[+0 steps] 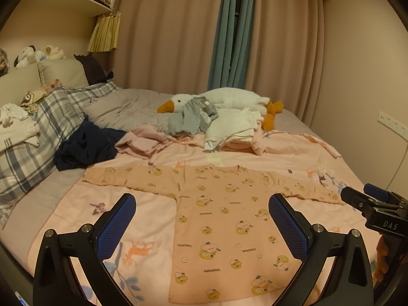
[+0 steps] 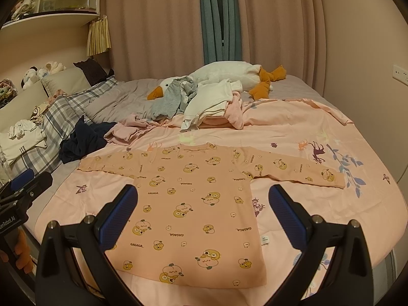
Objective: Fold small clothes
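Peach printed shirt (image 2: 193, 204) lies flat on the pink blanket (image 2: 293, 132) on the bed, sleeves spread. My left claw (image 1: 202, 225) and right claw (image 2: 203, 216) both hover over it, wide, holding nothing. Hem cut off by my fingers. Clothes pile (image 2: 204, 104) behind half covers the goose toy (image 2: 229, 74).

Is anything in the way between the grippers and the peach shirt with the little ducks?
No. The shirt lies flat on the pink blanket, and both open grippers, left and right, hover over it. The clothes pile sits farther back.
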`<move>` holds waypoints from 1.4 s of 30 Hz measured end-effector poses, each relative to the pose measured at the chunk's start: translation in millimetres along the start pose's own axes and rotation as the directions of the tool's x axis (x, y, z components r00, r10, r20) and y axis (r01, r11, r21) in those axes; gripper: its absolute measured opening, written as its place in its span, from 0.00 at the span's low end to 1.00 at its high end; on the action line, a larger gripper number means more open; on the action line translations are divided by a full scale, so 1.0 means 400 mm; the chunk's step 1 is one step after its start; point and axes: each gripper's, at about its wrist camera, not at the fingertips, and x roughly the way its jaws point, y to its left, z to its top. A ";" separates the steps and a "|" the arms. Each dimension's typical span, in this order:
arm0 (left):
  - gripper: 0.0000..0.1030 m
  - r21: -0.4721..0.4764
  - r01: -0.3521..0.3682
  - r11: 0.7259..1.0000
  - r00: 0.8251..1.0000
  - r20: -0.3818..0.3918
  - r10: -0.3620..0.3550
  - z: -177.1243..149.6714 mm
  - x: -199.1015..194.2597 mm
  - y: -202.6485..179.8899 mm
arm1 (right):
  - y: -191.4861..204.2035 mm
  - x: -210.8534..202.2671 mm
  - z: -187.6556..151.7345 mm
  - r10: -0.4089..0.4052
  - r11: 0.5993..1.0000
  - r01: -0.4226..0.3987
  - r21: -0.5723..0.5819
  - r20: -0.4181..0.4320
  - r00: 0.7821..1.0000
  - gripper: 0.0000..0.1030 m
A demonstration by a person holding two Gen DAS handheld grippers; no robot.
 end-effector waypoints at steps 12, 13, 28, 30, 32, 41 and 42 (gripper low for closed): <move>1.00 0.004 -0.003 1.000 1.000 -0.001 0.003 0.002 0.001 0.000 | 0.000 0.000 0.002 -0.009 1.000 0.009 -0.006 0.000 1.000 1.00; 1.00 0.004 -0.003 1.000 1.000 -0.001 0.003 0.003 0.000 0.001 | 0.002 0.000 0.001 -0.009 1.000 0.009 -0.007 0.001 1.000 1.00; 1.00 0.005 -0.002 1.000 1.000 -0.003 0.002 0.005 -0.002 0.012 | 0.003 -0.002 0.002 -0.013 1.000 0.013 -0.004 0.002 1.000 1.00; 1.00 0.007 -0.004 1.000 1.000 -0.004 0.004 0.005 -0.002 0.011 | 0.001 -0.001 0.003 -0.015 1.000 0.015 -0.001 0.002 1.000 1.00; 1.00 0.005 -0.003 1.000 1.000 -0.002 0.003 0.005 -0.001 0.010 | -0.002 0.001 0.003 -0.015 1.000 0.015 0.001 0.002 1.000 1.00; 1.00 0.007 -0.006 1.000 1.000 -0.004 0.006 0.004 0.001 0.019 | -0.006 0.001 0.003 -0.018 1.000 0.018 -0.002 0.004 1.000 1.00; 1.00 0.009 -0.005 1.000 1.000 -0.005 0.006 0.003 0.001 0.019 | -0.006 0.002 0.003 -0.017 1.000 0.017 -0.003 0.003 1.000 1.00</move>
